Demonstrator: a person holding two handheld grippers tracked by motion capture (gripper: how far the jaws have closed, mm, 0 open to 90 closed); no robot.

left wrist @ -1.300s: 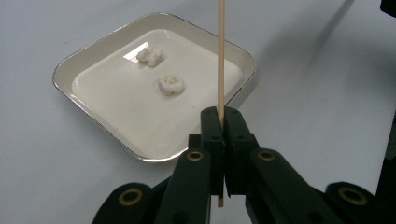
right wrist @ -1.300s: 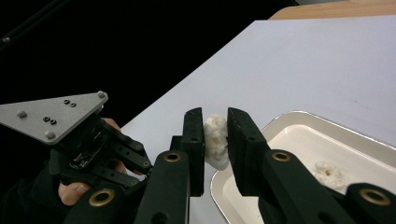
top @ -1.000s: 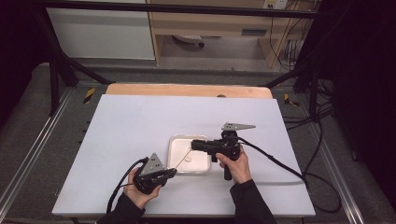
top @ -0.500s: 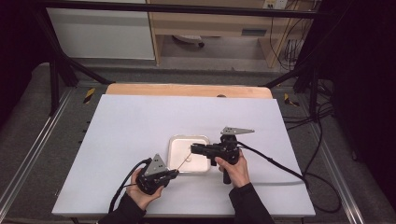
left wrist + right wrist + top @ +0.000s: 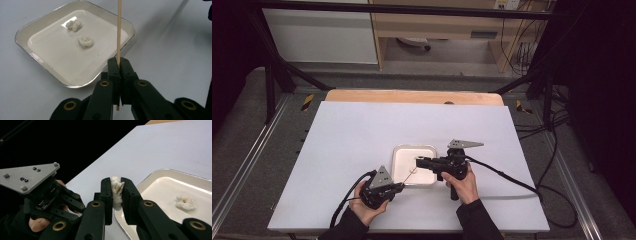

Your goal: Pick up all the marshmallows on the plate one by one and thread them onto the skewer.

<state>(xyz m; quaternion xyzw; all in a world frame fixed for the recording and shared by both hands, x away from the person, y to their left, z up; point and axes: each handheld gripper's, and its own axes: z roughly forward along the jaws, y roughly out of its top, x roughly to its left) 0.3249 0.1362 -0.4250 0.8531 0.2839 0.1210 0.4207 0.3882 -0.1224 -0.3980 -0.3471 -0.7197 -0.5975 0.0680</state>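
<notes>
White bench (image 5: 362, 150) carries a shallow silver tray (image 5: 32, 27) near its front, between the two grippers, with two white popcorn pieces (image 5: 85, 41) lying in it. Right gripper (image 5: 117, 191), over the tray's near rim, pinches a third popcorn piece (image 5: 116, 187) between its jaws. Left gripper (image 5: 119, 65), jaws pressed together on a thin wooden skewer (image 5: 119, 30), holds it just beside the tray, the stick pointing toward the right gripper.

The top of the wooden stick (image 5: 119, 30) runs off the picture's top edge. The black jaws hide most of the white puffy piece (image 5: 116, 188).
</notes>
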